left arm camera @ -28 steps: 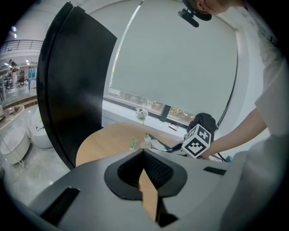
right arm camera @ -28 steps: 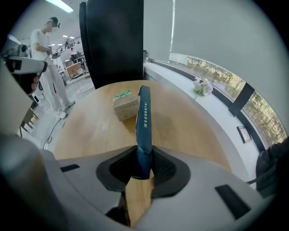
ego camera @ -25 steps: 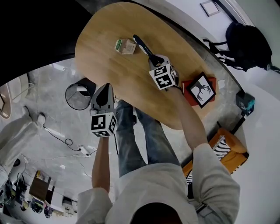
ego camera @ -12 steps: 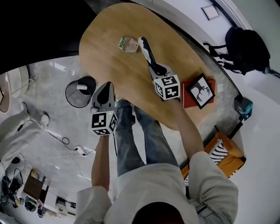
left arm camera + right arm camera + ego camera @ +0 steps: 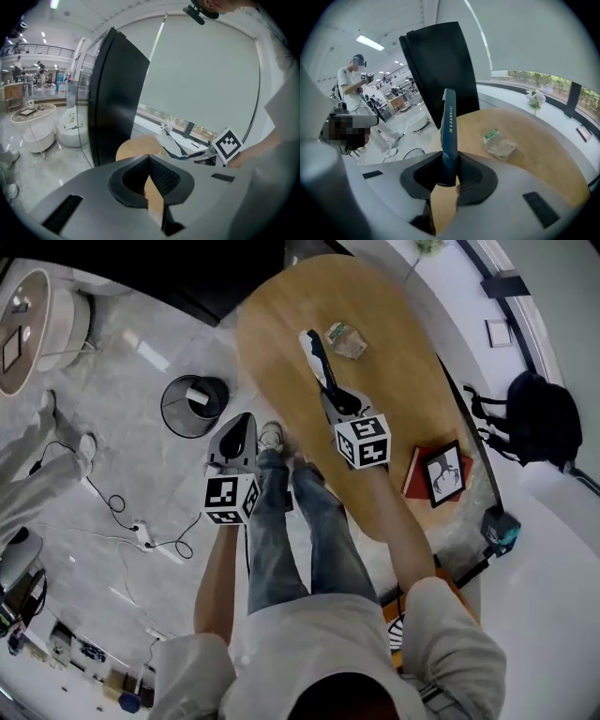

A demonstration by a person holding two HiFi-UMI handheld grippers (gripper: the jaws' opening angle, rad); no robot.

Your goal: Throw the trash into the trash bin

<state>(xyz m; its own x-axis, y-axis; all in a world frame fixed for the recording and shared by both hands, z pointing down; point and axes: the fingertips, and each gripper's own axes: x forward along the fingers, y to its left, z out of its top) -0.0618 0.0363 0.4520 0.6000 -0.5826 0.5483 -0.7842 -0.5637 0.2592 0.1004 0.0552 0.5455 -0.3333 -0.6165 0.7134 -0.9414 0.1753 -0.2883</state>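
Note:
My right gripper (image 5: 331, 395) (image 5: 449, 165) is shut on a long flat blue and white wrapper (image 5: 312, 349) (image 5: 449, 123), which sticks up and away from the jaws above the oval wooden table (image 5: 281, 315). A crumpled green and white carton (image 5: 346, 340) (image 5: 499, 143) lies on the table just beyond the wrapper. The black wire trash bin (image 5: 194, 406) stands on the floor left of the table, with a white scrap inside. My left gripper (image 5: 241, 423) (image 5: 149, 158) hovers off the table's edge, right of the bin, shut and holding nothing.
A red book (image 5: 418, 473) with a framed black and white picture (image 5: 443, 472) on it lies near the table's right edge. A cable (image 5: 141, 532) runs over the floor at left. A tall black panel (image 5: 440, 70) stands beyond the table, and a person (image 5: 350, 79) stands far left.
My right gripper has risen with the wrapper and drawn back from the carton. My left gripper has shifted sideways beside the bin. The carton has stayed put.

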